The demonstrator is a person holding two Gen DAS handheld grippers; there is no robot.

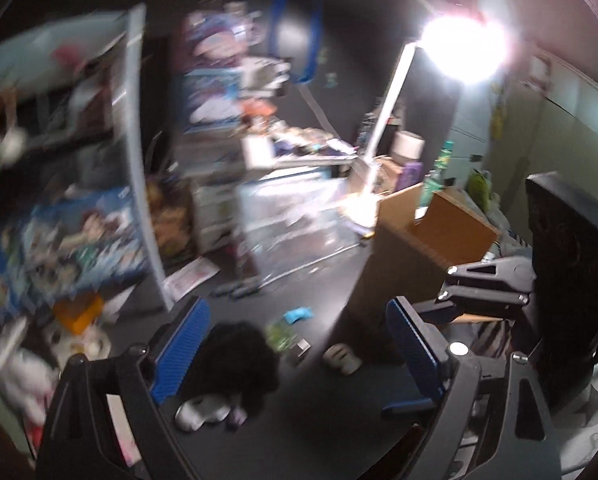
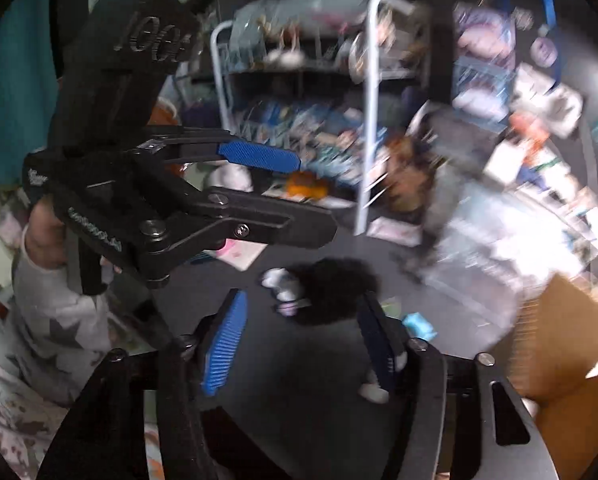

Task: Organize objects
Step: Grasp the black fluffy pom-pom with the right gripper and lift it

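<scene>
A black furry toy [image 1: 239,356] with white feet lies on the dark floor; it also shows in the right wrist view [image 2: 335,292]. My left gripper [image 1: 295,356] is open and empty above the floor, the toy between and beyond its blue pads. My right gripper [image 2: 303,340] is open and empty, the toy just past its fingertips. The left gripper [image 2: 287,188] shows side-on in the right wrist view, open. The right gripper [image 1: 495,280] shows at the right of the left wrist view. Both views are blurred.
Small items litter the floor: a cyan piece [image 1: 298,314], a green packet [image 1: 281,332], a pale lump [image 1: 341,358]. A cardboard box [image 1: 431,240] stands right, a white metal shelf [image 2: 369,112] of toys behind, a clear bin [image 1: 295,216], a bright lamp [image 1: 465,46].
</scene>
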